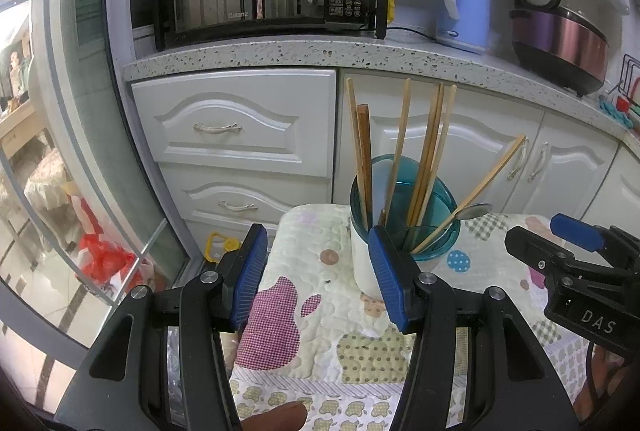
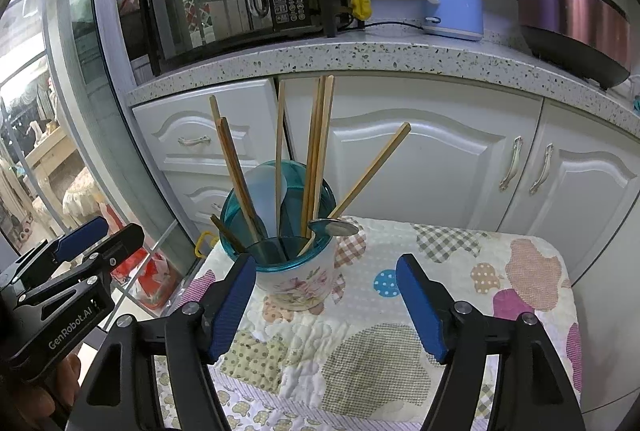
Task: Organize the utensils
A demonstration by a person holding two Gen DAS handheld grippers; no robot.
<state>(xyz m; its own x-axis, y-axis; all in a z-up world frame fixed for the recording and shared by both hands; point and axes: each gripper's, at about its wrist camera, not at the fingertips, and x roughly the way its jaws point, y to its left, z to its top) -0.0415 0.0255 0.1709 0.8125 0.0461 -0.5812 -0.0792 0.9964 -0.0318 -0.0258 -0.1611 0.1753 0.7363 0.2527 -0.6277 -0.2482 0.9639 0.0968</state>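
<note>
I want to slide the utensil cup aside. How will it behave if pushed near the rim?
The utensil cup looks tall for its base, with long chopsticks leaning outward, so it may tip rather than slide. The quilted cloth under it probably grips the base. It looks like ceramic, so likely fragile.

Left tongs stand open and empty before a utensil holder holding chopsticks and a spoon.

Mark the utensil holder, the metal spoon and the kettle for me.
utensil holder [image 2: 298, 281], right wrist view, on its flowered front wall.
metal spoon [image 2: 336, 228], right wrist view, on its bowl, resting at the holder's rim.
kettle [image 1: 472, 5], left wrist view, on its blue body.
</note>
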